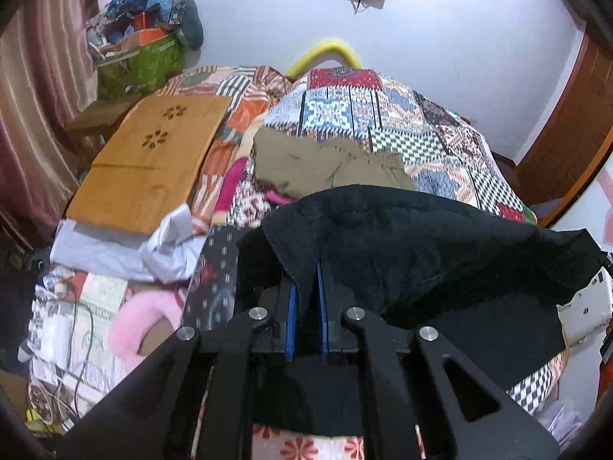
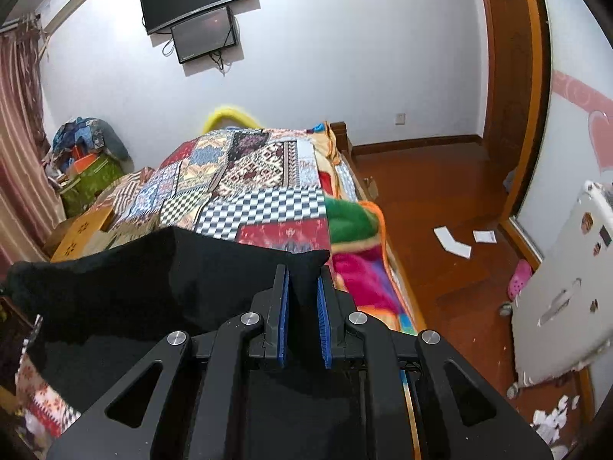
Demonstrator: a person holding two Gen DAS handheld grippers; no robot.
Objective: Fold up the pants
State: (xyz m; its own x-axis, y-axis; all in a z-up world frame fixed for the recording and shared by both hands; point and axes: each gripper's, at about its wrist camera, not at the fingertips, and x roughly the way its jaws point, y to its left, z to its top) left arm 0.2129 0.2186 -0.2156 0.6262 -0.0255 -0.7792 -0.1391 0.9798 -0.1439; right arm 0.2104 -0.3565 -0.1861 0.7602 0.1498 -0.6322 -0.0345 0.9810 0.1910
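Observation:
Black pants (image 1: 421, 253) hang stretched above the patchwork bedspread (image 1: 402, 122), held at two corners. My left gripper (image 1: 306, 268) is shut on the left corner of the cloth, which runs between its blue pads (image 1: 292, 306). In the right wrist view the same black pants (image 2: 153, 280) spread to the left, and my right gripper (image 2: 302, 272) is shut on their right corner between its blue pads (image 2: 325, 306). An olive-green garment (image 1: 325, 168) lies crumpled on the bed beyond the pants.
A brown cardboard sheet (image 1: 153, 161) lies at the bed's left, with white cloth (image 1: 126, 245) and clutter below it. The bed's right edge (image 2: 367, 253) drops to a wooden floor (image 2: 440, 199) with scattered papers (image 2: 452, 243). A white appliance (image 2: 563, 287) stands at right; screens (image 2: 195, 4) hang on the wall.

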